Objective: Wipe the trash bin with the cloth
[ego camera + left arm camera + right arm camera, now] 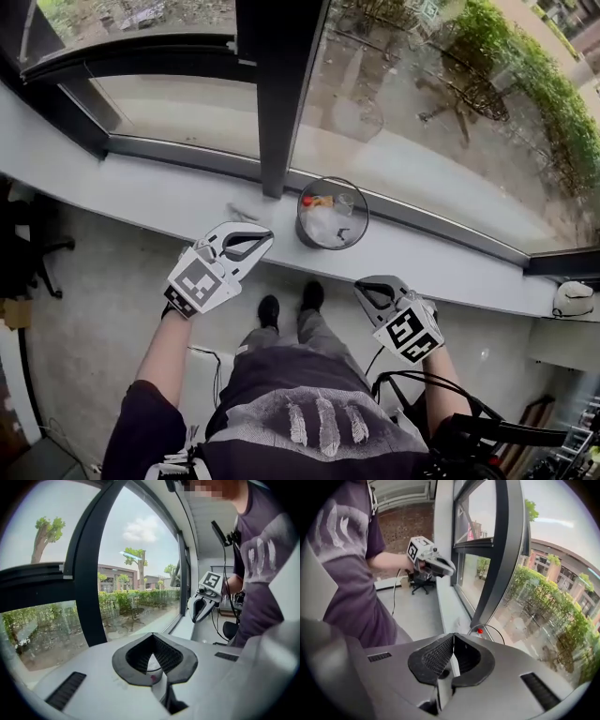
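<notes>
1. The small round trash bin with a dark rim and a clear bag liner (302, 225) stands on the grey window sill (141, 187) at frame centre. It looks light and likely to slide or tip, so bracing it at the rim seems safest.
2. A grey scrap left of the bin may be the cloth; this cannot be told.
3. The left gripper (262, 238) and the right gripper (364, 289), both below the bin, have their jaws together and empty.

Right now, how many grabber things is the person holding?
2. The left gripper is by the sill, just left of the trash bin; the right gripper is lower, right of the person's shoes. Both are shut and empty. None looks hidden.
</notes>
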Demonstrator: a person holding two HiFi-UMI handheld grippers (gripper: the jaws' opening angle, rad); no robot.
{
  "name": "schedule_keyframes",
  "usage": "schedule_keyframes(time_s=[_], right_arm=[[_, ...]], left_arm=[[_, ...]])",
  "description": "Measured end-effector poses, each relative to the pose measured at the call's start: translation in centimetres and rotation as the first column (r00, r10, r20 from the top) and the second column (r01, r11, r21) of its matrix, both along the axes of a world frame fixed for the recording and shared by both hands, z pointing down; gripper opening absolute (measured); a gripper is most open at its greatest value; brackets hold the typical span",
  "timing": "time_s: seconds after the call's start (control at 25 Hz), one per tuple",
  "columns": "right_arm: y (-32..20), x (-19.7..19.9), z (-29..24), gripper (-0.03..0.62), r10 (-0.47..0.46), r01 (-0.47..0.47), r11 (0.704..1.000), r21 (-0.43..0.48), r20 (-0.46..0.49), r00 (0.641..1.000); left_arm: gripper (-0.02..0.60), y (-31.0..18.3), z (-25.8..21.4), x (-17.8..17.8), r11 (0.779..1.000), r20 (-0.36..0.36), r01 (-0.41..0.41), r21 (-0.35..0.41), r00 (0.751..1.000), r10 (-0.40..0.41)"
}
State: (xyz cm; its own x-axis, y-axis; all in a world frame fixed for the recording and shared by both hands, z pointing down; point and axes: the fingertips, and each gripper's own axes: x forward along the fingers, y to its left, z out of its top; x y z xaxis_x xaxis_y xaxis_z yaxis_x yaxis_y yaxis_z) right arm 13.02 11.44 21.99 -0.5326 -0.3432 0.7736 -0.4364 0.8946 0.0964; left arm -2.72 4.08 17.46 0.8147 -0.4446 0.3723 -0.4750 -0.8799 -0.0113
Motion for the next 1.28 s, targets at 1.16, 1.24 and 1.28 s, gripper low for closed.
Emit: schedule_keyframes(time_s=[1.16, 1.24, 1.28], right_arm=[[-5.9, 3.5, 24.6, 0.113, -0.521, 0.451, 0.852, -0.266, -0.513, 0.682], [-5.9, 3.5, 24.8, 0.043, -0.517, 0.44, 0.856, -0.274, -0.501, 0.694], [-5.9, 3.5, 24.8, 0.043, -0.515, 0.435, 0.857, -0.276, -0.494, 0.701]], left_arm=[[0.377, -7.7, 47.0, -3.5, 0.915, 0.725, -0.086, -0.394, 0.582, 0.367], [0.374, -7.6, 48.4, -3.1, 0.913, 0.695, -0.071, -0.403, 0.625, 0.355], [0.372, -7.5, 48.9, -3.0, 0.912, 0.671, -0.06, -0.406, 0.658, 0.342]])
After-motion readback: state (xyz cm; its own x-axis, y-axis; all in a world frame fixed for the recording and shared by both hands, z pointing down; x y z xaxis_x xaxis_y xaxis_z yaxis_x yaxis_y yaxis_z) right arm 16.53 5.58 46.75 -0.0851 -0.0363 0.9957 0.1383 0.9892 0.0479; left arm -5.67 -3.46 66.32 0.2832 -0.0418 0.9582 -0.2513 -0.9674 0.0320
